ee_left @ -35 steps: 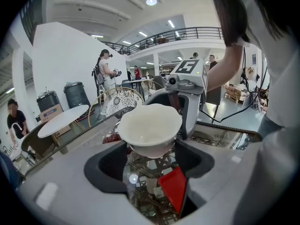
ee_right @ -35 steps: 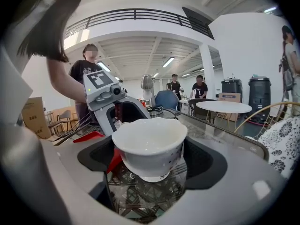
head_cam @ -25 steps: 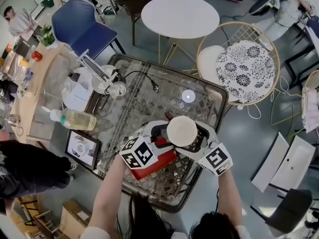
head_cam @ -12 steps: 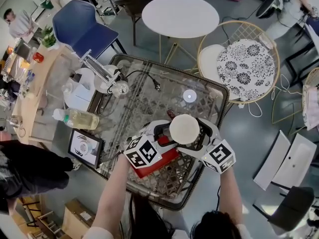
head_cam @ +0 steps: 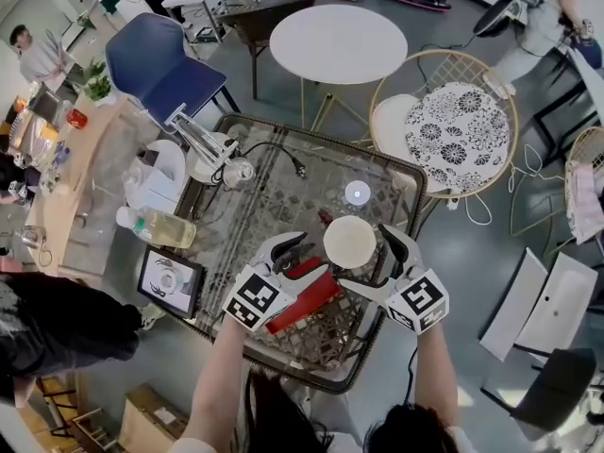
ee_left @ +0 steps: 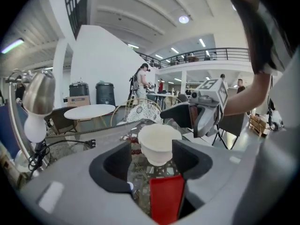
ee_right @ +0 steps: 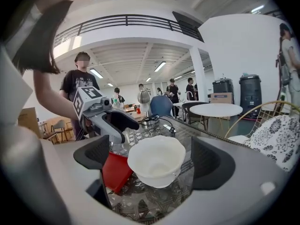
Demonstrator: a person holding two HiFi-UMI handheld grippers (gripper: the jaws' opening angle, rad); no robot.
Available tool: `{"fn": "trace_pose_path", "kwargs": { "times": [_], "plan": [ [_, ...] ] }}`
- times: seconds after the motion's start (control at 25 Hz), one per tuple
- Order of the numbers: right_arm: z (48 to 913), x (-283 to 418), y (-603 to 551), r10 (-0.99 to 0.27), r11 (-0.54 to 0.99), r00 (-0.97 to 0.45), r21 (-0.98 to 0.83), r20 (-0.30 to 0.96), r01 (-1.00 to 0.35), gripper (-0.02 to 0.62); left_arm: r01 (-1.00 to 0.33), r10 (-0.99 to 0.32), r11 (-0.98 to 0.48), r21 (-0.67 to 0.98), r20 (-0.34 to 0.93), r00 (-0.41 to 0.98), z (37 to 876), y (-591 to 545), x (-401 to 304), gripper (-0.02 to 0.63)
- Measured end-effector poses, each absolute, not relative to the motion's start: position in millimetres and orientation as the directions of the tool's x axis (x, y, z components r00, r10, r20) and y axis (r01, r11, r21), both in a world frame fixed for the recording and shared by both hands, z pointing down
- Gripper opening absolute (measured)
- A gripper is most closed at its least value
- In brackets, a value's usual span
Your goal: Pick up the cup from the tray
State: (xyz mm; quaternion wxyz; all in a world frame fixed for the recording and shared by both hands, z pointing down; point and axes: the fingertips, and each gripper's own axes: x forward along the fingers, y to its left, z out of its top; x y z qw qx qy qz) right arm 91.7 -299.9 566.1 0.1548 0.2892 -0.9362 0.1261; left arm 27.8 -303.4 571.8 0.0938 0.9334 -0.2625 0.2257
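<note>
Right jaws: the right gripper (ee_right: pixel 151 146) has its jaws set about a cup's width apart, with the white cup (head_cam: pixel 349 242) between them. Pad contact on the cup wall is not plain in its own view, so that it is gripped is my reading.
Left jaws: the left gripper (ee_left: pixel 151 165) is closed on the near end of the red tray (ee_left: pixel 166 198).
Cup: upright and mouth up, clear of the tray, just past its far end and over the glass table (head_cam: pixel 274 196).
Tray: held tilted and lower than the cup, likely so its surface stays out of the cup's way.
Approach: the grippers face each other, one steadying the tray while the other takes the cup.
Stage: the cup looks lifted free, so the pick seems all but done.
Risk: the flared, smooth wall could slip in a light hold.
</note>
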Motion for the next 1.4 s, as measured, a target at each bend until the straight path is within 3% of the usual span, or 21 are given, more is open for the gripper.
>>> {"fn": "trace_pose_path", "kwargs": {
  "times": [0.08,0.16,0.32,0.4,0.48,0.68,1.4],
  "plan": [
    [554.0,90.5,-296.6,-0.53,0.786,-0.774,-0.144,0.346,-0.602,0.547,-0.557,-0.475,-0.828,0.065,0.444,0.76,558.6,-301.9,25.4,0.257],
    [539.5,88.8,-291.9,-0.552,0.774,-0.765,-0.137,0.331,-0.618,0.502,-0.587,-0.514,-0.808,0.053,0.425,0.745,545.1,-300.3,23.2,0.21],
    [511.2,86.9,-280.5,-0.602,0.735,-0.735,-0.145,0.311,-0.663,0.376,-0.62,-0.548,-0.782,0.067,0.401,0.734,521.4,-285.8,22.4,0.037],
    [496.0,83.2,-276.1,-0.617,0.725,-0.728,-0.143,0.298,-0.673,0.308,-0.617,-0.545,-0.777,0.127,0.355,0.76,504.1,-279.3,24.8,0.021],
    [479.6,78.7,-272.4,-0.637,0.717,-0.717,-0.125,0.282,-0.686,0.189,-0.613,-0.553,-0.77,0.176,0.295,0.779,484.0,-275.3,25.6,0.002],
    [446.2,73.6,-262.8,-0.702,0.674,-0.67,-0.08,0.243,-0.735,0.036,-0.627,-0.577,-0.77,0.121,0.29,0.764,458.5,-263.4,25.2,0.002],
    [399.4,61.4,-188.3,-0.769,0.6,-0.573,0.013,0.285,-0.8,0.02,-0.662,-0.639,-0.748,0.044,0.225,0.736,390.8,-210.5,16.6,0.002]
  ]
}}
